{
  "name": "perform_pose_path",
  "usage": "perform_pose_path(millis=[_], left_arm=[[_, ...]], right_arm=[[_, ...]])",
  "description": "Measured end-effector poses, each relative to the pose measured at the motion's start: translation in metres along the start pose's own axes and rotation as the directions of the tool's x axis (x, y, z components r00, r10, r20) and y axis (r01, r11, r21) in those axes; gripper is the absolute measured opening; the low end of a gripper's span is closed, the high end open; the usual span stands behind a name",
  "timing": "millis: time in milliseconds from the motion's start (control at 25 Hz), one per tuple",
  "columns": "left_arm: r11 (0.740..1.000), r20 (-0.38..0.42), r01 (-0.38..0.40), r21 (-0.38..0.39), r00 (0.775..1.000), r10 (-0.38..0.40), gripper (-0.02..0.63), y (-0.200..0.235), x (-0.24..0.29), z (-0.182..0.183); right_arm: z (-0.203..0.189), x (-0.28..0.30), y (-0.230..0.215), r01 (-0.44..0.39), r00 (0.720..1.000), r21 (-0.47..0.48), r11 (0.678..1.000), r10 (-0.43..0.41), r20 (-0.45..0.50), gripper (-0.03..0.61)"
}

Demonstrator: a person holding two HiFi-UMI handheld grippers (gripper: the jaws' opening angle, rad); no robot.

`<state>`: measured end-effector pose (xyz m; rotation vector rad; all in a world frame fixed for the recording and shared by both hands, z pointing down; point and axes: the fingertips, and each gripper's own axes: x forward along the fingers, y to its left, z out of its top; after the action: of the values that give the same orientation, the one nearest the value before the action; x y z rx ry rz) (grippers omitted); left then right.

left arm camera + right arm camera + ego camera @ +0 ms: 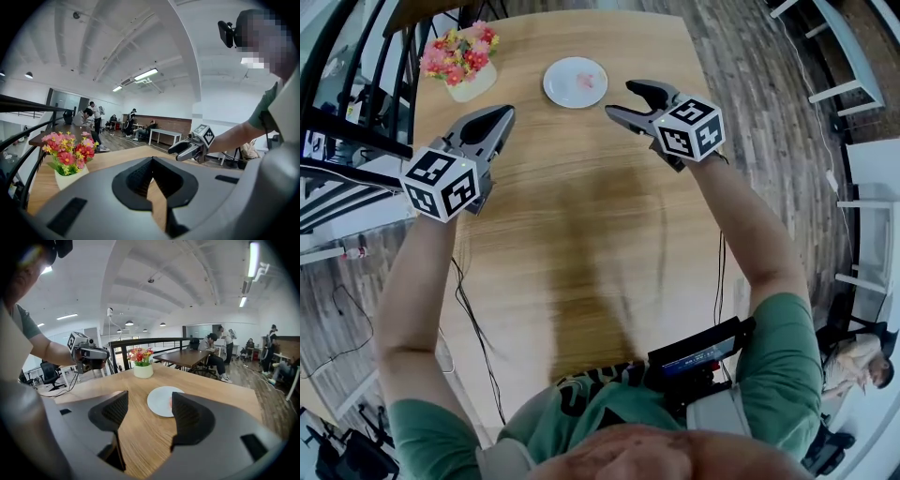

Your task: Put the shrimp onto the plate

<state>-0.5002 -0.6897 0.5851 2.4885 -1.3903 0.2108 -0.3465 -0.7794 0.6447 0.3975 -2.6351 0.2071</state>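
Right claw [619, 98] open, empty, hovers near the plate [562, 89], at its 4 o'clock. Left claw [503, 115] closed, empty. Pink shrimp [586, 82] seems already on the plate, 12 o'clock on the table [581, 234]. Risk: a stray nudge slides the plate and tips the shrimp off.

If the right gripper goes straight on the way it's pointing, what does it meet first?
Probably the white plate, seen straight ahead between the open jaws of the right gripper, with a pink piece, likely the shrimp, lying on it. Nothing else shows in between; depth is unclear.
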Motion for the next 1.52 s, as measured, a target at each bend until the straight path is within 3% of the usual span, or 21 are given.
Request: perform_pose_path(millis=[520, 760, 1240, 1520], left_arm=[[0.999, 0.095, 0.000, -0.053, 0.996, 0.005, -0.008, -0.084, -0.089, 0.046], [0.999, 0.113, -0.015, -0.039, 0.993, 0.020, -0.008, -0.124, -0.127, 0.063], [0.997, 0.158, -0.035, -0.063, 0.986, 0.045, -0.008, -0.173, -0.235, 0.077], [0.994, 0.162, -0.073, -0.075, 0.983, 0.085, -0.008, -0.184, -0.325, 0.061]], right_arm=[[0.031, -0.092, 0.090, -0.051, 0.999, 0.025, 0.998, 0.051, 0.012, 0.298], [0.040, -0.132, 0.134, -0.063, 0.997, 0.032, 0.998, 0.062, 0.038, 0.298], [0.074, -0.179, 0.214, -0.047, 0.992, 0.086, 0.995, 0.036, 0.122, 0.255], [0.086, -0.183, 0.273, -0.080, 0.985, 0.096, 0.992, 0.064, 0.158, 0.208]])
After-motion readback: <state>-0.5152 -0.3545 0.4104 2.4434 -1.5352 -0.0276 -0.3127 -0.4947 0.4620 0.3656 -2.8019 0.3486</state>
